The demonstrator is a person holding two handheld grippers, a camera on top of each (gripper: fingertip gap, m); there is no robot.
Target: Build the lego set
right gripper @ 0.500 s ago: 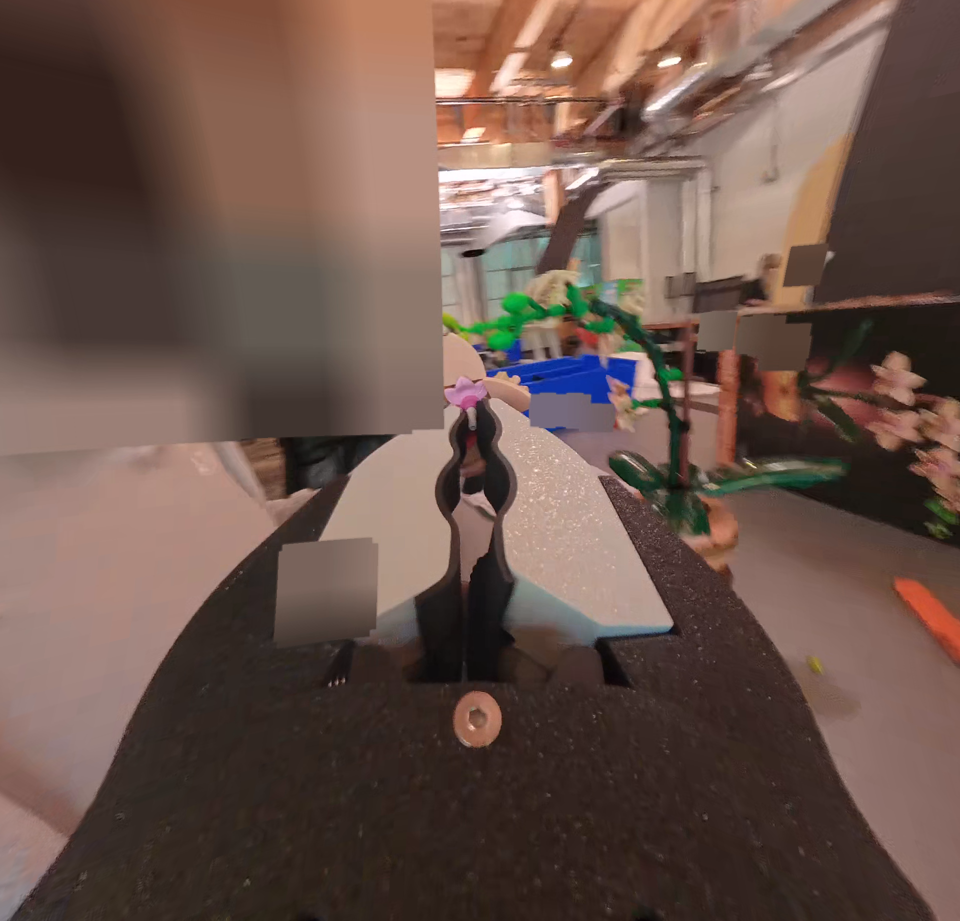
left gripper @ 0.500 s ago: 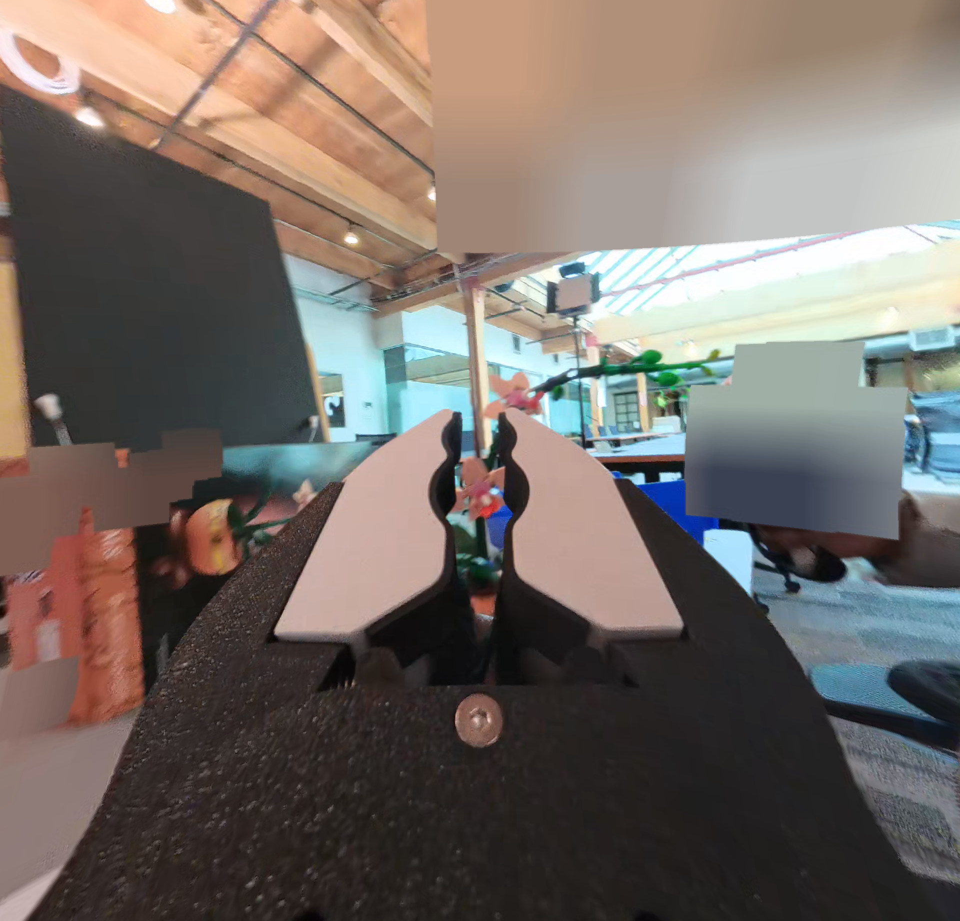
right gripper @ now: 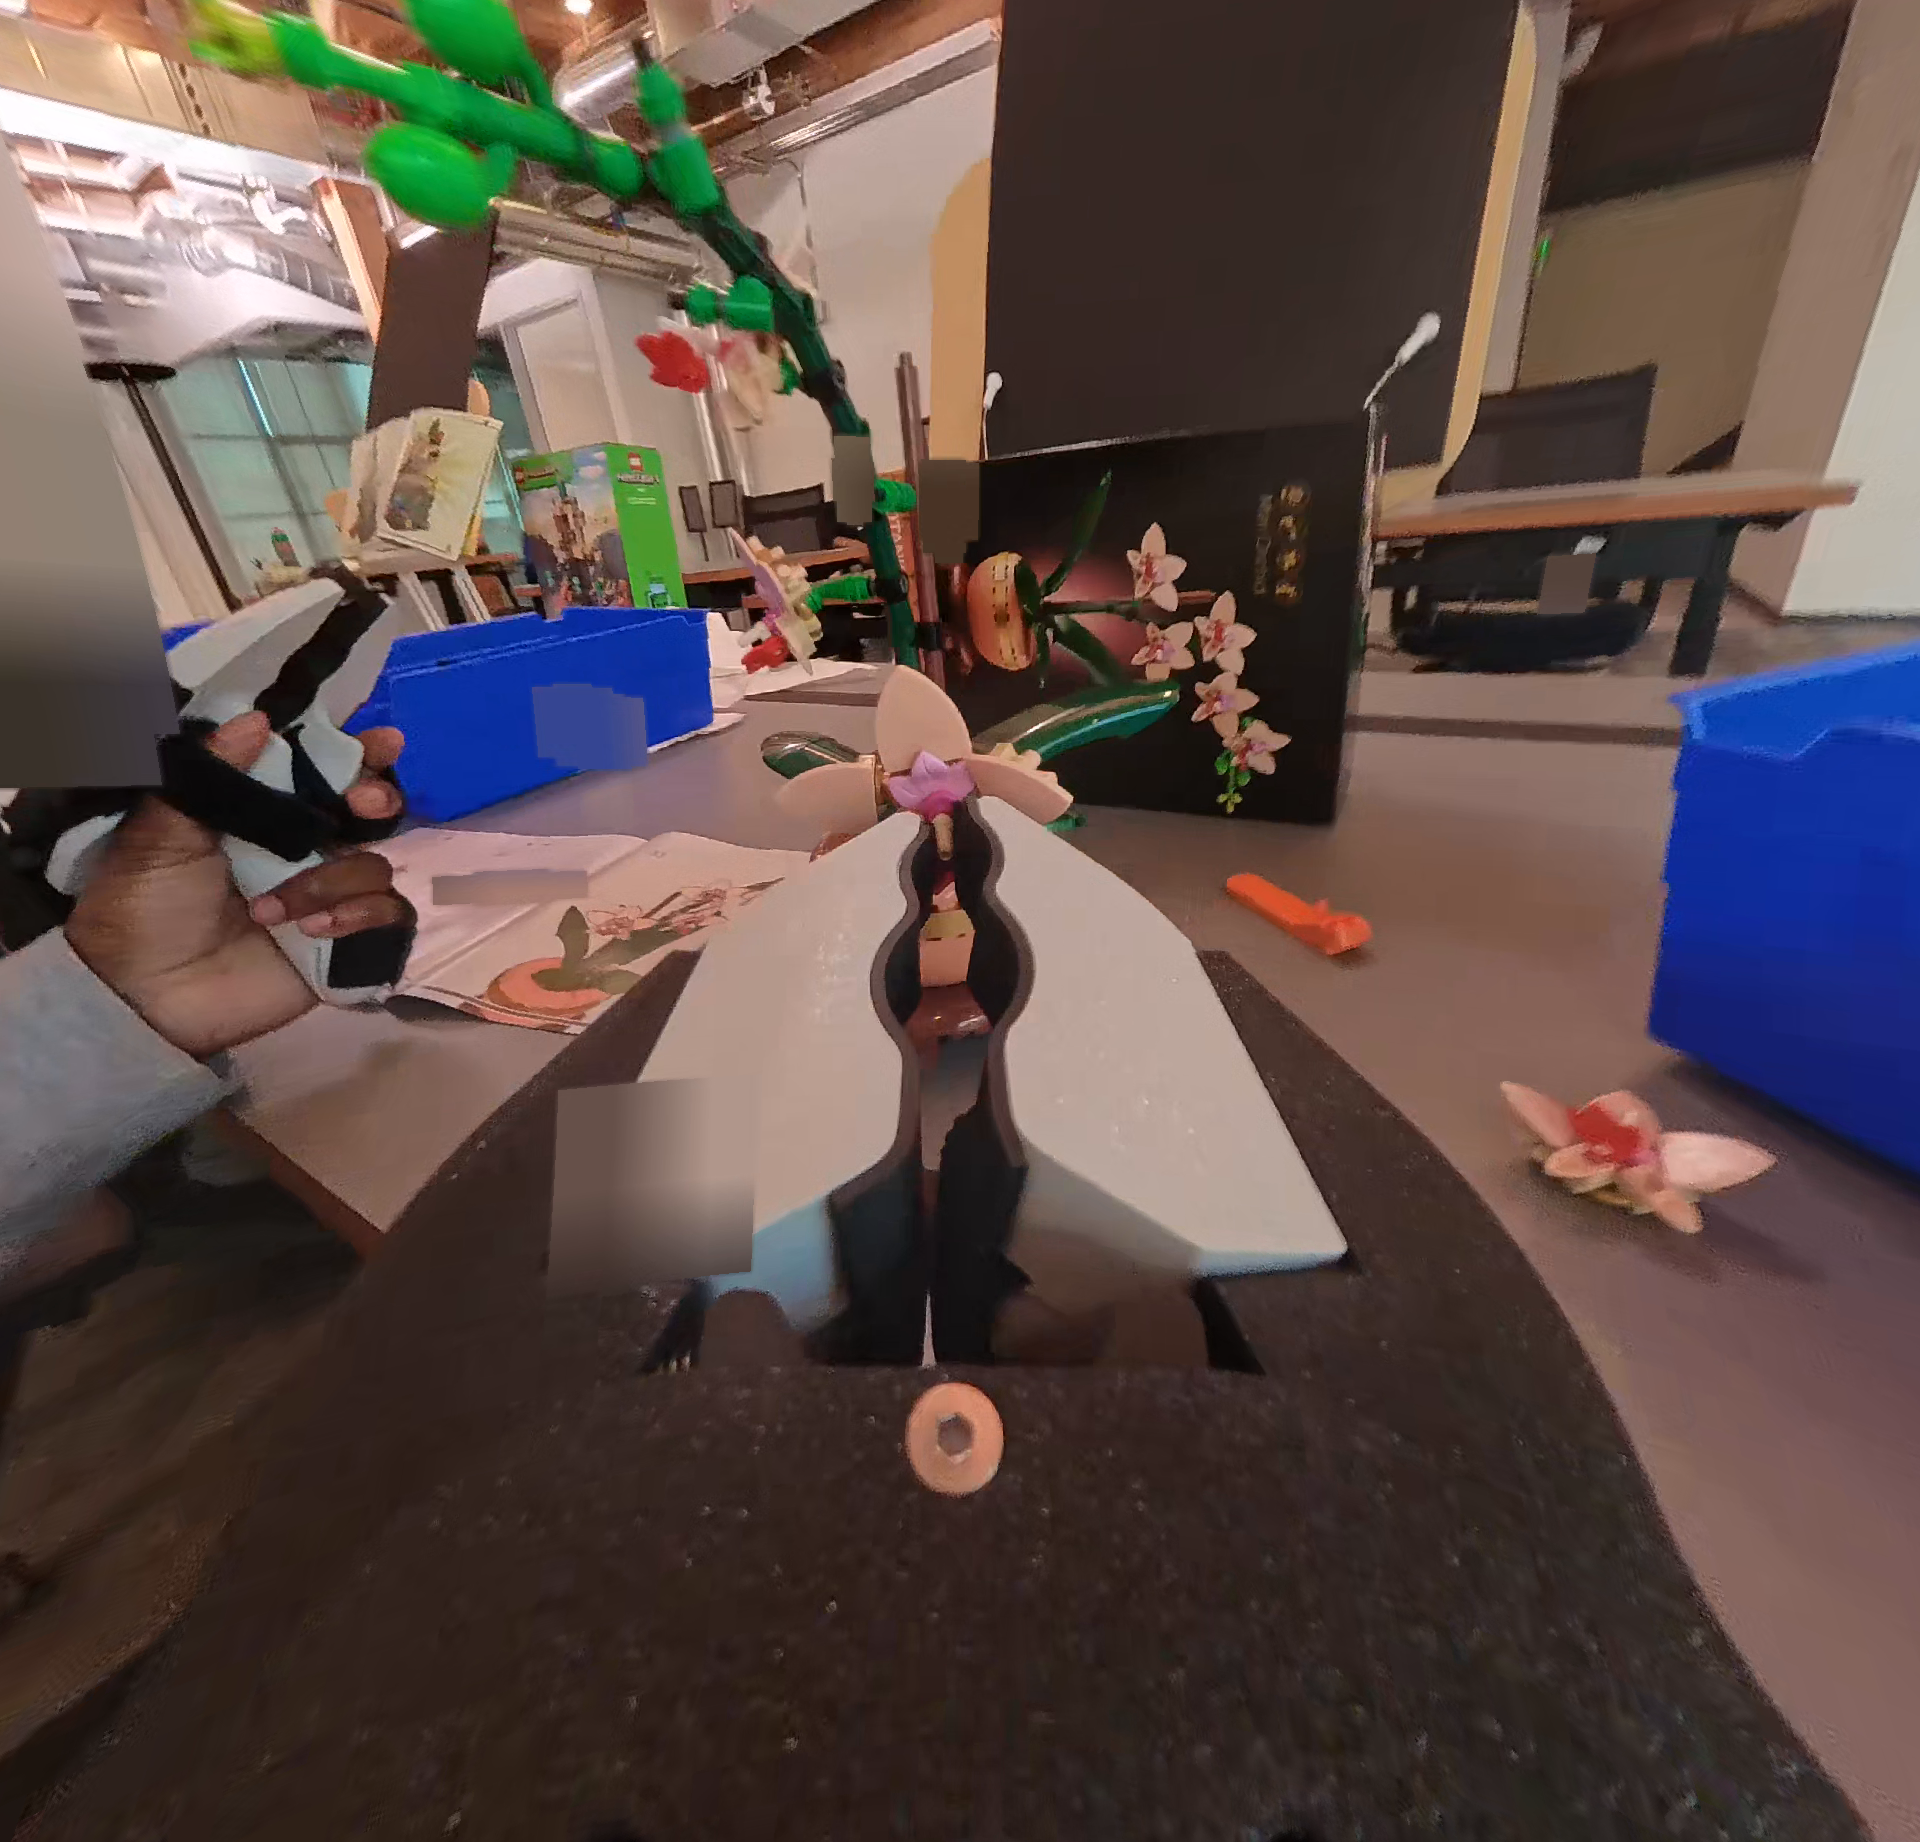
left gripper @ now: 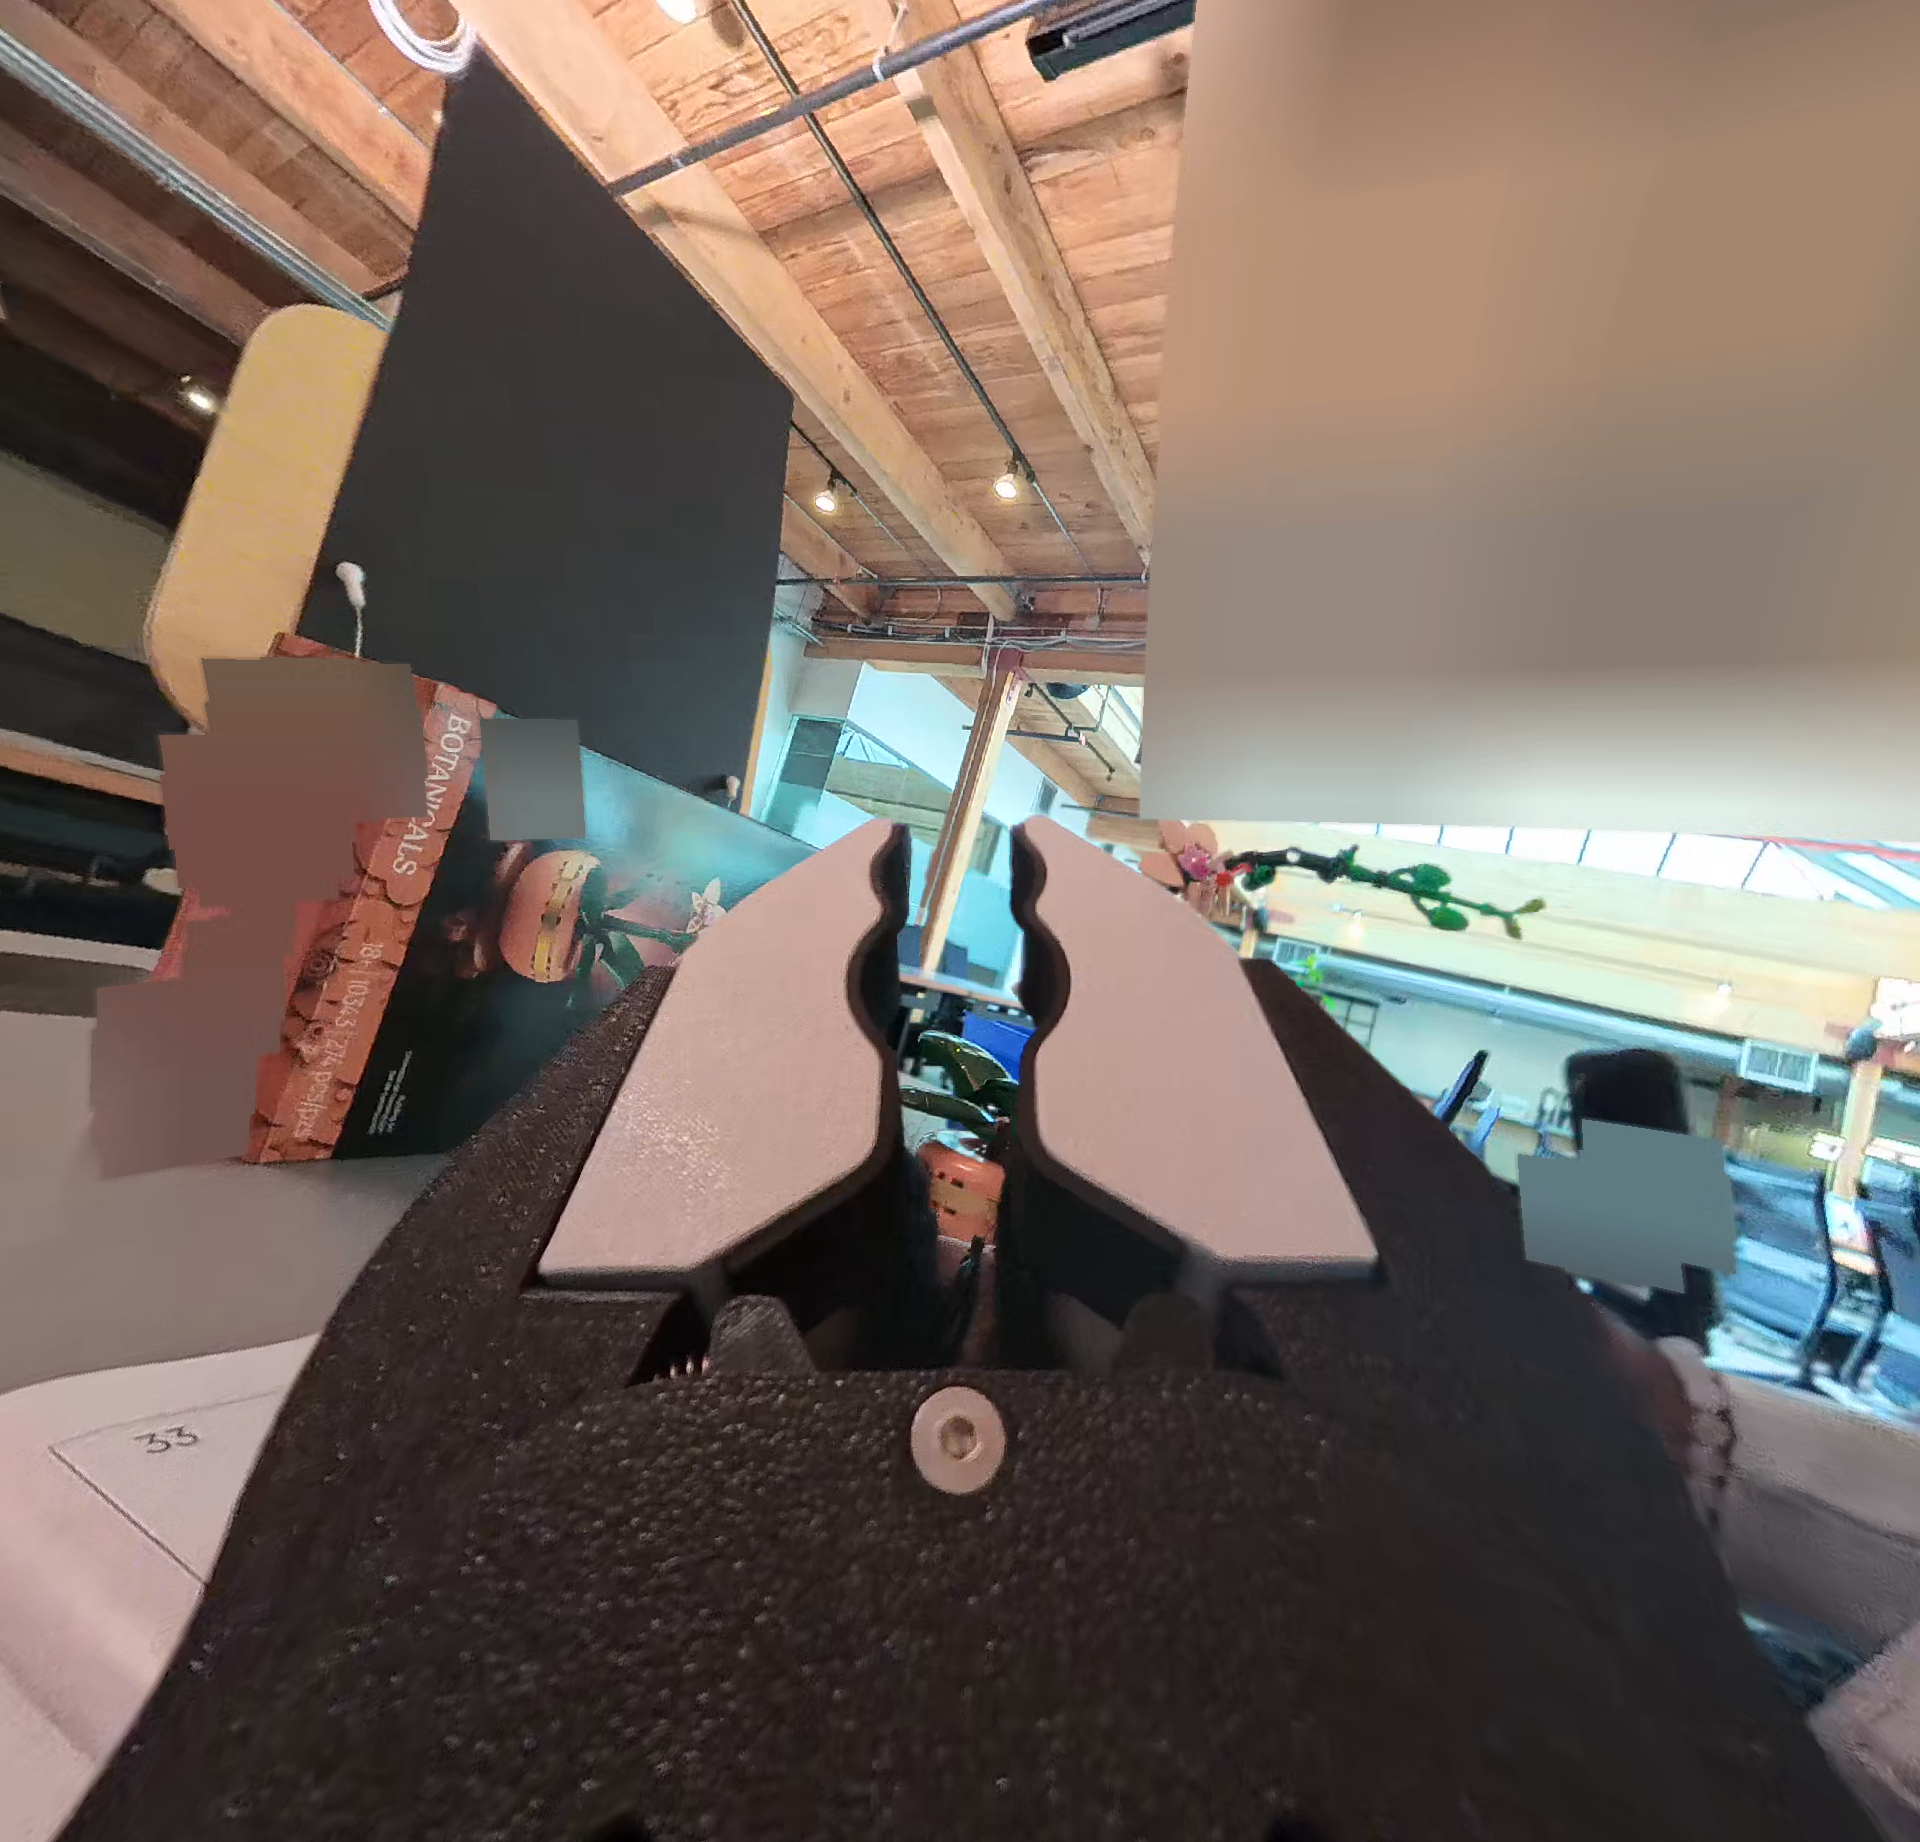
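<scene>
Right hand-held gripper carrying an orchid bloom toward the plant model

At frame centre the right hand-held gripper [right gripper: 943, 824] is pinching a cream-petalled brick flower with a purple centre [right gripper: 925, 762], jaws nearly closed on its stem. The left hand-held gripper [left gripper: 958, 834] is standing slightly apart, gripping nothing. The green brick stem with buds [right gripper: 665, 171] is arching across the upper left; the next move probably needs aligning the bloom's peg with a free stem joint. A second loose flower [right gripper: 1621, 1153] is lying on the grey worktop [right gripper: 1455, 857], lower right.

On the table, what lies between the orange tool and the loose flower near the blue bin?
Only bare grey table separates orange tool from loose flower, in the right wrist view.
</scene>
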